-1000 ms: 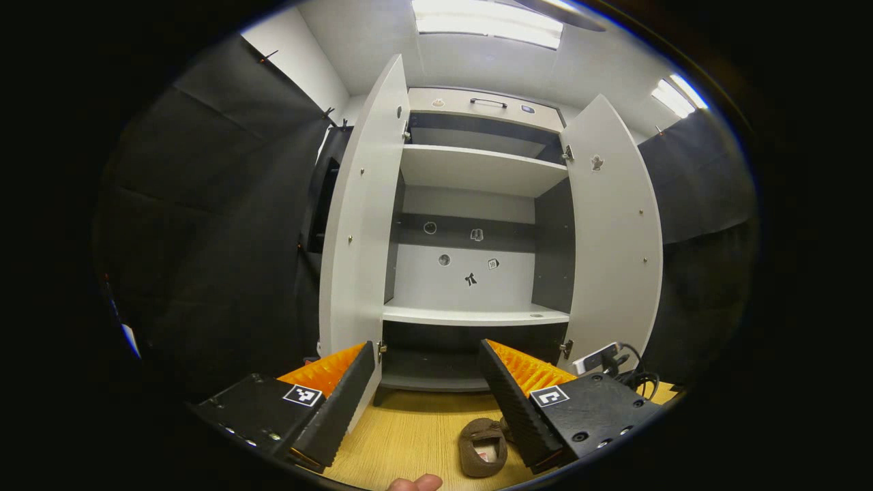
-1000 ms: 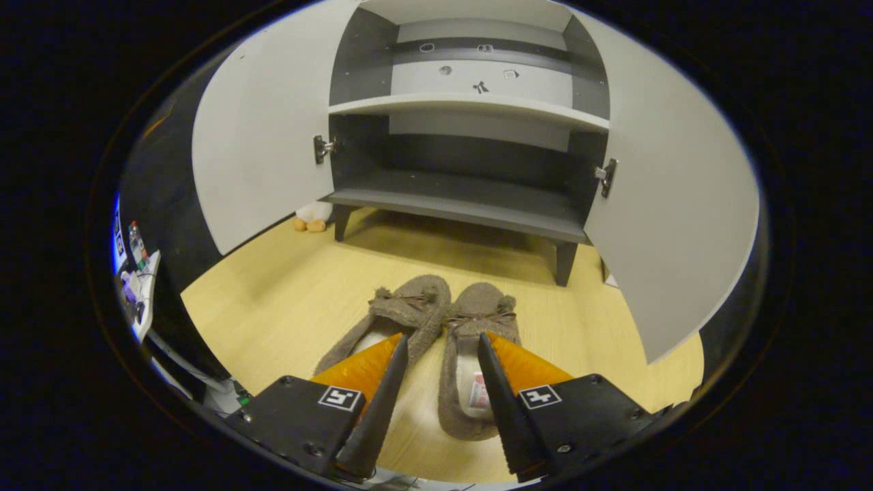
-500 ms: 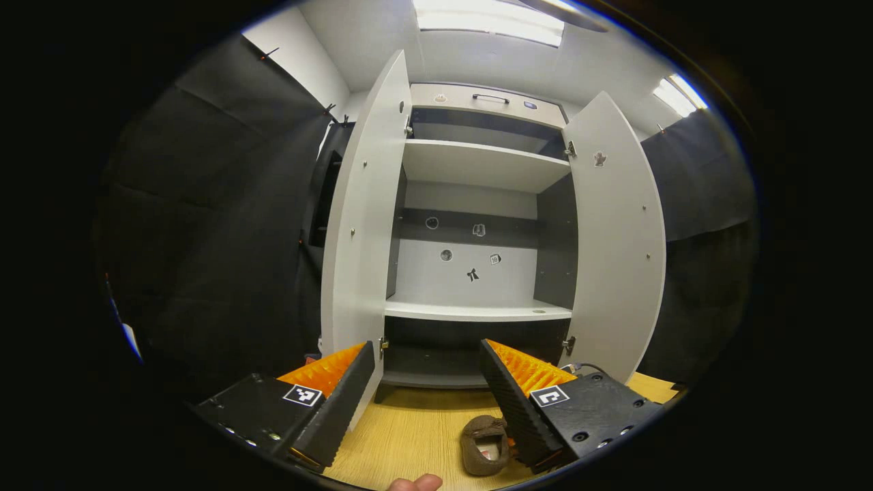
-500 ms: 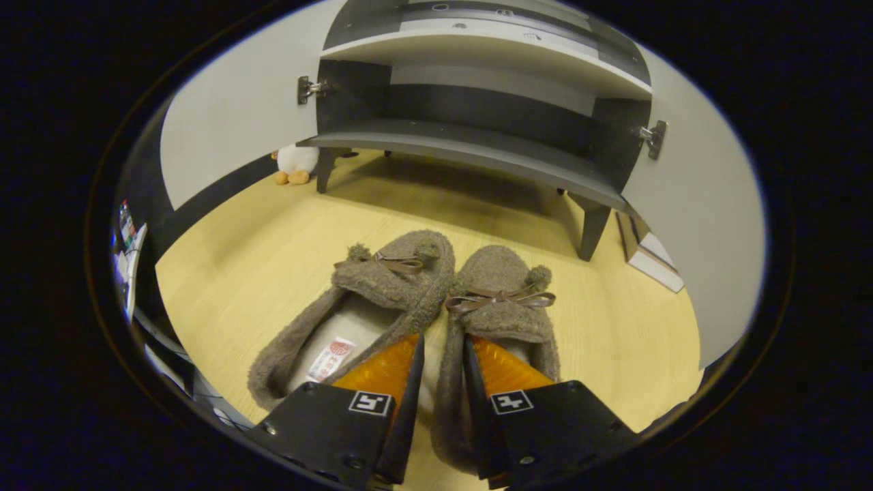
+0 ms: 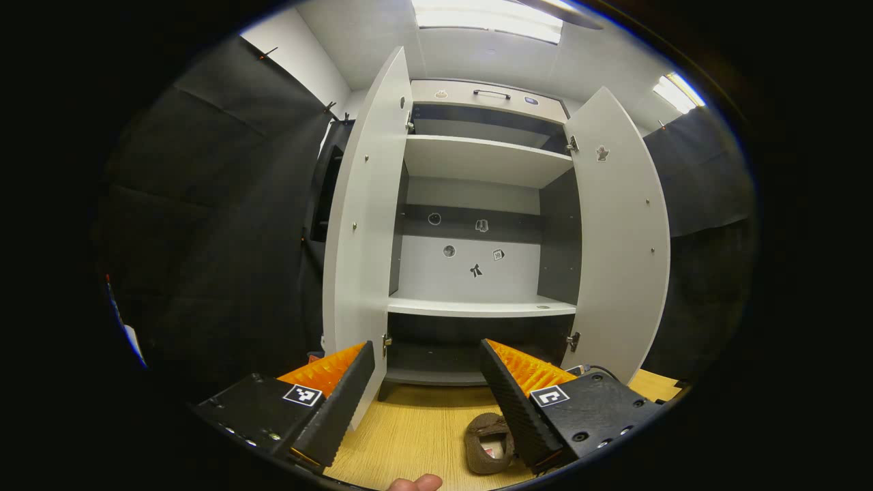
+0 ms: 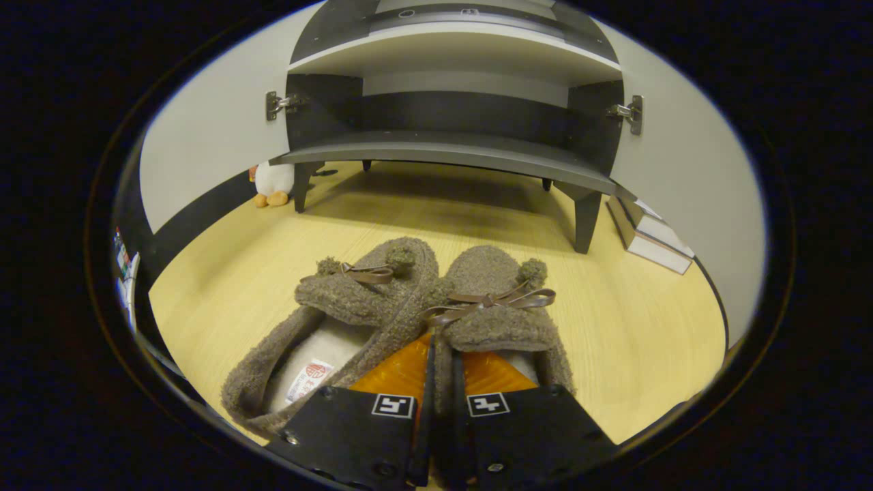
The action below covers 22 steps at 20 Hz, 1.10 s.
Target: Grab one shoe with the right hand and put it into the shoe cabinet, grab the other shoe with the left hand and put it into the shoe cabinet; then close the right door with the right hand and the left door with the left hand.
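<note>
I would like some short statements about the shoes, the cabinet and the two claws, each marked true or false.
1. Both doors of the shoe cabinet are shut. False: both stand open.
2. The right claw pinches the inner wall of the right-hand shoe. True.
3. The left claw holds a shoe. False: it is open and holds nothing.
4. Both shoes lie on the floor, side by side. True.
5. The left-hand shoe is on the bottom shelf. False: it lies on the floor.

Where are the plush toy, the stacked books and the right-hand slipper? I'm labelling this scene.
plush toy (image 6: 273, 183), right gripper view, its white body.
stacked books (image 6: 648, 235), right gripper view, top book's cover.
right-hand slipper (image 6: 498, 327), right gripper view, fuzzy upper behind the bow.
</note>
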### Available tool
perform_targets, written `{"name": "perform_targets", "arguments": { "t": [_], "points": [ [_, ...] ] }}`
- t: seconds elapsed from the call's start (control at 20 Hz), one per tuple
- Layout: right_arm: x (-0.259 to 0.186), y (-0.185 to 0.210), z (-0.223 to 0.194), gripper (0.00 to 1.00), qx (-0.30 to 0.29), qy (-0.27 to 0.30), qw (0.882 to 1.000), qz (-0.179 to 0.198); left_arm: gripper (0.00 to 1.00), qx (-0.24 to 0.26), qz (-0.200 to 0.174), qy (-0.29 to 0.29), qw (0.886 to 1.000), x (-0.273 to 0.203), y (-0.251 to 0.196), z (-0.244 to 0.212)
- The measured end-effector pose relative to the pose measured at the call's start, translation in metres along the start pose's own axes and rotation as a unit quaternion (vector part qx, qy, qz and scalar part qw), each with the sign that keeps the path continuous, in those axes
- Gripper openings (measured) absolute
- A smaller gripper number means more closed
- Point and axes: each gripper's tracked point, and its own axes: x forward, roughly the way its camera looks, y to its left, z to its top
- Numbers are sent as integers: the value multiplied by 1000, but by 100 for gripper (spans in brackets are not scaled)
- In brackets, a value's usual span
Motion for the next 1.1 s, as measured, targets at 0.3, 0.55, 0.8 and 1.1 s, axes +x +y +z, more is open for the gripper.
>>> {"name": "perform_targets", "arguments": {
  "t": [0.3, 0.55, 0.8, 1.1],
  "points": [
    [-6, -2, 4, 6, -5, -13, 1000, 2, 95, 1, -6, -1, 1000, -1, -2, -1],
    [-47, -10, 24, 5, 10, -53, 999, -6, 95, -1, -22, -4, 1000, 1, -10, -6],
    [-118, -8, 79, 5, -6, -137, 990, -17, 95, 7, -53, -13, 998, 8, -23, -3],
    [-204, 11, 173, 5, -9, -224, 975, 3, 95, 10, -69, -3, 998, 7, -39, -9]
  ]
}}
